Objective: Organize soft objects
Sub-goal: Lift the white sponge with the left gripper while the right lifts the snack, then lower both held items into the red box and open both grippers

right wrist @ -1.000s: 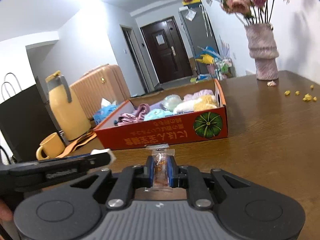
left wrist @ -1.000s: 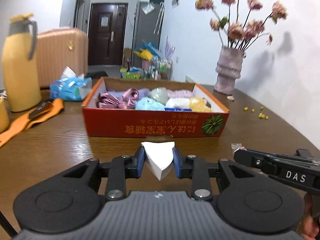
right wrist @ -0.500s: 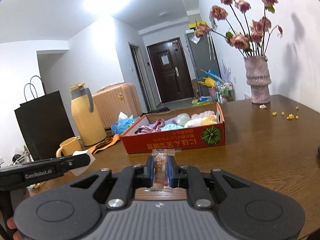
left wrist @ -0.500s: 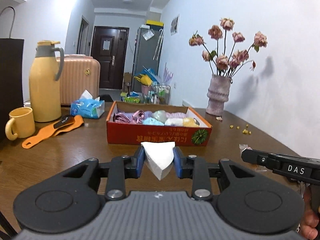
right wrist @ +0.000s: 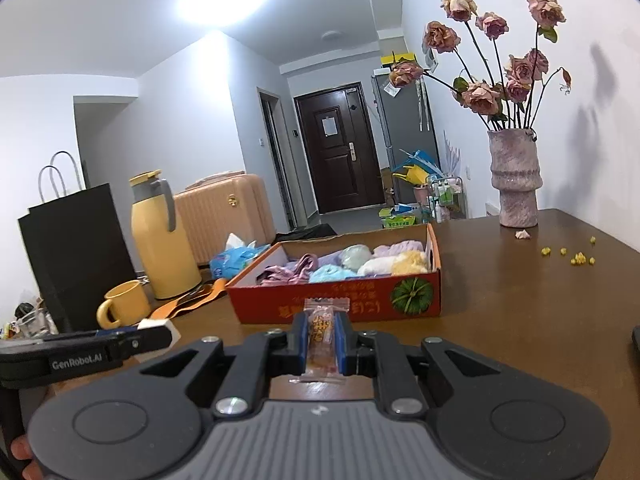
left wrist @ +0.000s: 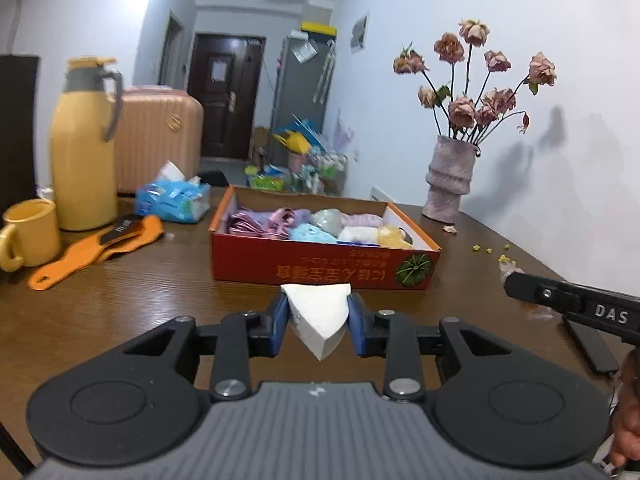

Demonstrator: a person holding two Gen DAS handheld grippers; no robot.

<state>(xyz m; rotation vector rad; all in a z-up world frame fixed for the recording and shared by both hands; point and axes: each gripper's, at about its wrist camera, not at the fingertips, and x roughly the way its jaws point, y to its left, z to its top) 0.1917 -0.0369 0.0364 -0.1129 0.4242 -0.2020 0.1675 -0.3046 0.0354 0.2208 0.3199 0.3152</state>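
My left gripper (left wrist: 318,320) is shut on a white wedge of soft foam (left wrist: 318,316), held above the wooden table short of the red cardboard box (left wrist: 320,270). Inside that box lie several soft things: purple, pink, blue, white and yellow bundles (left wrist: 316,228). In the right wrist view my right gripper (right wrist: 322,340) is shut on a small clear snack packet with an orange filling (right wrist: 322,330), also short of the red box (right wrist: 340,304). Each gripper shows in the other's view: the right gripper (left wrist: 576,306) at the right edge, the left gripper (right wrist: 92,350) at the lower left.
A yellow jug (left wrist: 82,148), a yellow mug (left wrist: 28,234), an orange tool (left wrist: 96,248) and a blue tissue pack (left wrist: 174,200) stand left of the box. A vase of dried roses (left wrist: 450,178) stands at the back right, with yellow crumbs (right wrist: 576,258) nearby. A black paper bag (right wrist: 76,248) stands far left.
Both grippers have drawn back from the red box and risen, so the box looks smaller and farther. Each still holds its object.
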